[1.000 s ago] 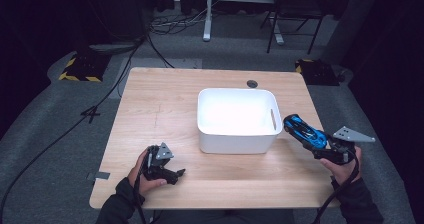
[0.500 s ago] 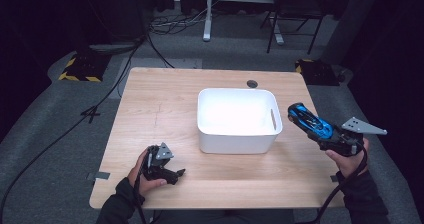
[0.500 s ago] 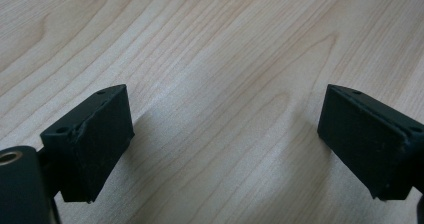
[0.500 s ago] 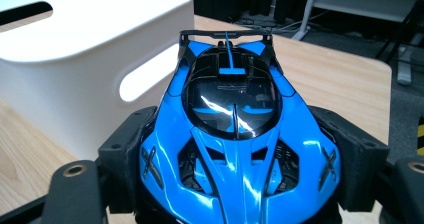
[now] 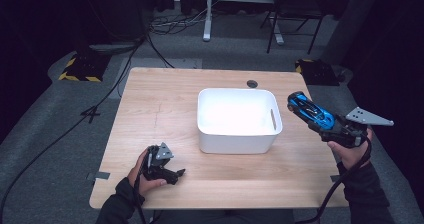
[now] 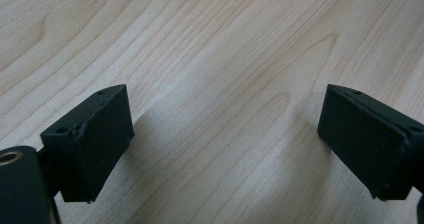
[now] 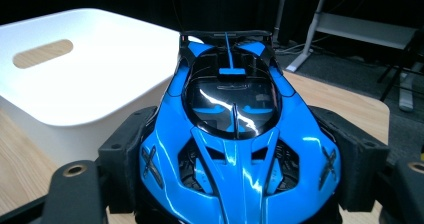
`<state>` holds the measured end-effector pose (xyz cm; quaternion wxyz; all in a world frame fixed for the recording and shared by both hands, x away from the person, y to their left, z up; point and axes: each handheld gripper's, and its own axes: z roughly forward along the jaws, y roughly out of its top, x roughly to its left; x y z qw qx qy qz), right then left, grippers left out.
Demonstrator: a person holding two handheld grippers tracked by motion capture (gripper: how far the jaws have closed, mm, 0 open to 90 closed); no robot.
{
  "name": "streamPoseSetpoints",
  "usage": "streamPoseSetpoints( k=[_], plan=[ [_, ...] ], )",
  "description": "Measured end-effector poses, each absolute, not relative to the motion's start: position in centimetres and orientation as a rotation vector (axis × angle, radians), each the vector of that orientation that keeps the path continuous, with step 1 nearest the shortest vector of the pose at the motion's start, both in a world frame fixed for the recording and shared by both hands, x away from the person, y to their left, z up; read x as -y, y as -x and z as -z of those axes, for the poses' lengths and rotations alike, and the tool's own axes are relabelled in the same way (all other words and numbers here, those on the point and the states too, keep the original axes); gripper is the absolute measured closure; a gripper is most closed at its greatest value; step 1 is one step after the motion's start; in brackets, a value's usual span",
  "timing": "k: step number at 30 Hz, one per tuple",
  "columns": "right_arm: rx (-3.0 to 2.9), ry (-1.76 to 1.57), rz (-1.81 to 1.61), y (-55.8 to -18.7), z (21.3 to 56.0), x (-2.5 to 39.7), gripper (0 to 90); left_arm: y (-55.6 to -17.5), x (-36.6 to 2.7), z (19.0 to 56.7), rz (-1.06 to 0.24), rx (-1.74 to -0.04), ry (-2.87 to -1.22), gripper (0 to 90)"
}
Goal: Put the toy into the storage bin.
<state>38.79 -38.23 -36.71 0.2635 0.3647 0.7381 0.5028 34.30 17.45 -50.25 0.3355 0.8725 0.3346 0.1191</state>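
Note:
A blue and black toy car [image 5: 311, 112] [image 7: 232, 134] is held in the air to the right of the white bin [image 5: 237, 119] [image 7: 60, 89]. My right gripper [image 5: 334, 125] [image 7: 235, 169] is shut on the car, its jaws pressed against both sides of the body. The car points toward the bin's right wall, which has a handle slot. Near the table's front left, my left gripper [image 5: 172, 174] [image 6: 225, 144] rests low over bare wood, open with nothing between its jaws.
The wooden table [image 5: 165, 104] has a round cable hole [image 5: 252, 84] behind the bin. Past the far edge are floor cables [image 5: 150, 34], a desk frame and a chair. Yellow-black striped blocks [image 5: 77, 69] lie on the floor at both back corners.
My right gripper has lifted the toy car up and slightly to the right, away from the table's front. The left gripper has stayed put.

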Motion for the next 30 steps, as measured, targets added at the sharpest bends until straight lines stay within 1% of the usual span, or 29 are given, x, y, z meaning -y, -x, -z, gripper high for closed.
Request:
streamPoseSetpoints(
  k=[7,18,24,29,30],
  plan=[
    [-2.013,-0.930,-1.389,-39.2,35.5,37.2,24.7,-34.3,-17.5,50.2,-0.310,-0.873,-2.276,7.9],
    [-2.071,-0.845,-1.424,-40.0,33.8,34.2,24.7,-34.3,-17.5,50.2,-0.310,-0.873,-2.276,7.9],
    [-2.143,-0.772,-1.418,-40.7,32.8,31.3,24.7,-34.3,-17.5,50.2,-0.310,-0.873,-2.276,7.8],
    [-2.187,-0.737,-1.400,-41.2,32.6,30.0,24.7,-34.3,-17.5,50.2,-0.310,-0.873,-2.276,7.8],
    [-2.208,-0.727,-1.391,-41.5,32.6,29.2,24.7,-34.3,-17.5,50.2,-0.310,-0.873,-2.276,7.9]
  ],
)
